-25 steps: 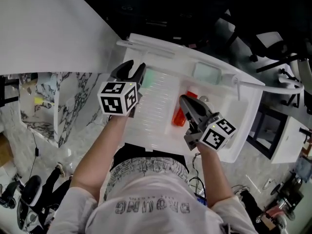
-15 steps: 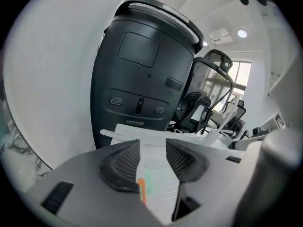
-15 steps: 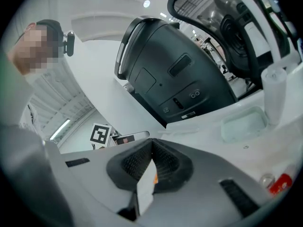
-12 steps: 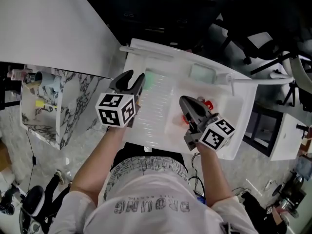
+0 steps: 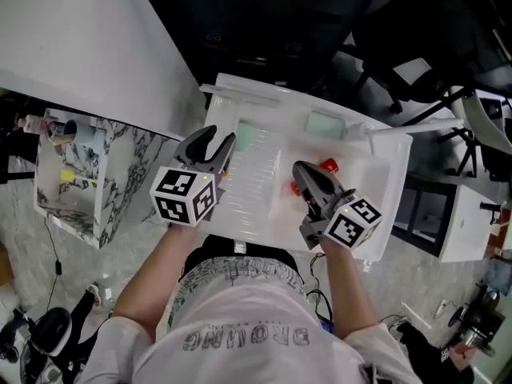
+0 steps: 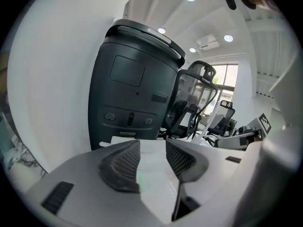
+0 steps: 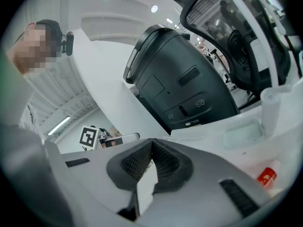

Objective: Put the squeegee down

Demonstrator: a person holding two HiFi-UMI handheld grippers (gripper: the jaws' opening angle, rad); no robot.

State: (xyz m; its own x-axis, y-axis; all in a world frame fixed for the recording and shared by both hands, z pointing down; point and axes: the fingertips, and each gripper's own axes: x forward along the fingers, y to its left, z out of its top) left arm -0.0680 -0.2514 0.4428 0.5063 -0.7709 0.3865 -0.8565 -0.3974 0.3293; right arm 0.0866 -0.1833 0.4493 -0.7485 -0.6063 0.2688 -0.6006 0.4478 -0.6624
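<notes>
Now right gripper (image 5: 300, 169) closed, empty; squeegee (image 5: 328, 166) just beside, inside tray (image 5: 280, 91).

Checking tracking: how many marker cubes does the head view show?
2. The left cube rides the left gripper beside the sink's left edge; the right cube rides the right gripper over its near edge. None hidden.

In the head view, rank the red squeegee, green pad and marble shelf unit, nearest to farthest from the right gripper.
1. red squeegee, in the basin beside the right gripper
2. green pad, left on the drainboard
3. marble shelf unit, far left
</notes>
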